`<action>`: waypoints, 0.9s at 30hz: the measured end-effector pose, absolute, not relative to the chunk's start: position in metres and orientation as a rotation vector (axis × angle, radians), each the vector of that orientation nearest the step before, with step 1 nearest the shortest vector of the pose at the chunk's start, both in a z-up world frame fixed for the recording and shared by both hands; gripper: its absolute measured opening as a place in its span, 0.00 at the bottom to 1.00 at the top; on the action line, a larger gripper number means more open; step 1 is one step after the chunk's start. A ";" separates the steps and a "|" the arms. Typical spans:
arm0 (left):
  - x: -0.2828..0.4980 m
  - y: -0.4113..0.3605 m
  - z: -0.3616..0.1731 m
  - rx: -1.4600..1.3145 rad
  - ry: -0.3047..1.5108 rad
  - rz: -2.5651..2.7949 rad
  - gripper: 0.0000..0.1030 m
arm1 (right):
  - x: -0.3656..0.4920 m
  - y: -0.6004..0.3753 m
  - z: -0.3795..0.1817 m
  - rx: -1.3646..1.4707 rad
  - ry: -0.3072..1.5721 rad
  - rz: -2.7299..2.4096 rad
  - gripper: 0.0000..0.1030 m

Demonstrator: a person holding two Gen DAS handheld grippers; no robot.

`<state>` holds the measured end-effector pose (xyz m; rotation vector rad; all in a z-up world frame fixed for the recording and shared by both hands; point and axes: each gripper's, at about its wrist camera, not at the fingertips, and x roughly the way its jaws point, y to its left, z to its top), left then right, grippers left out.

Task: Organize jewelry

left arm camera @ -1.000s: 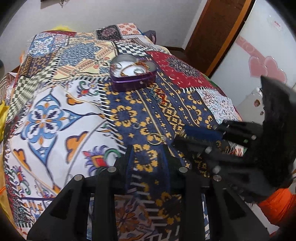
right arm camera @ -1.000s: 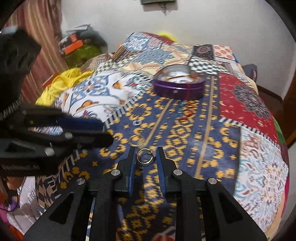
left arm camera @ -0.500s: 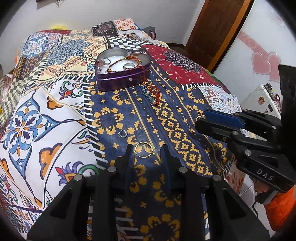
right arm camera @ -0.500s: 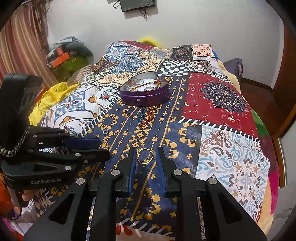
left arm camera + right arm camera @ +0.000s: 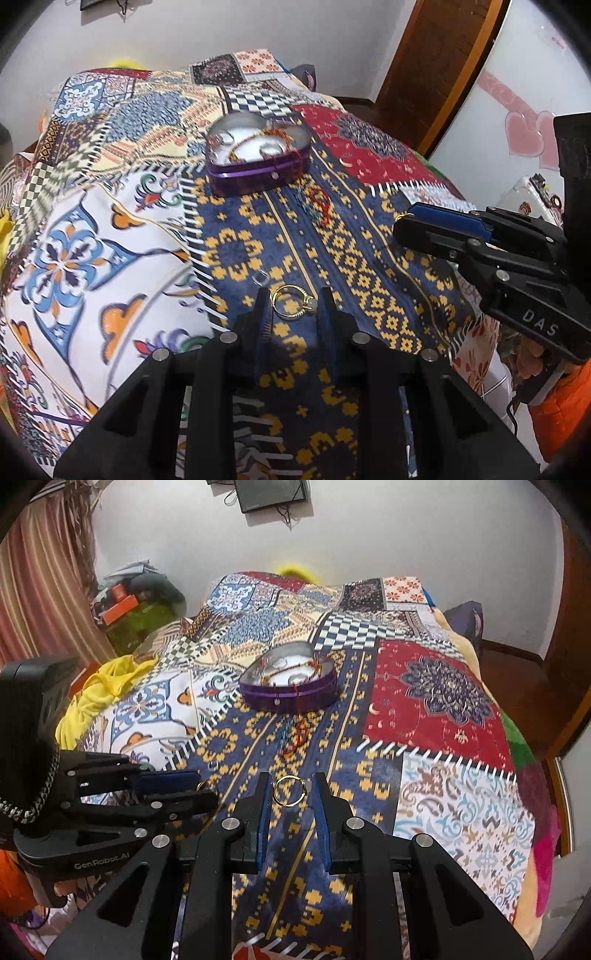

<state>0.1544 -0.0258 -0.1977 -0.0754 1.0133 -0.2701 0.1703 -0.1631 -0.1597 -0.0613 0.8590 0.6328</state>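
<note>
My left gripper [image 5: 294, 301] is shut on a gold ring with a pale stone [image 5: 293, 302], held above the quilt. My right gripper [image 5: 289, 786] is shut on a plain gold ring [image 5: 289, 791], also lifted. The left gripper shows at the left in the right wrist view [image 5: 199, 795]; the right one shows at the right in the left wrist view [image 5: 406, 221]. A purple heart-shaped tin [image 5: 258, 162], open, stands further back and holds rings and a beaded string; it also shows in the right wrist view [image 5: 290, 686]. A red and blue beaded bracelet [image 5: 316, 205] lies before it.
A small clear ring [image 5: 261, 277] lies on the patterned quilt [image 5: 110, 240] just beyond my left fingertips. The bed drops off at the right toward a wooden door [image 5: 436, 55] and floor. Yellow cloth [image 5: 99, 690] and clutter sit at the far left.
Both grippers have risen and pulled back from the quilt, each carrying its ring. The tin now looks farther off and lower in both views.
</note>
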 end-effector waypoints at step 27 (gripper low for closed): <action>0.218 0.007 -0.143 -0.093 0.832 -0.237 0.24 | 0.227 -0.133 -0.122 -0.032 0.728 0.638 0.19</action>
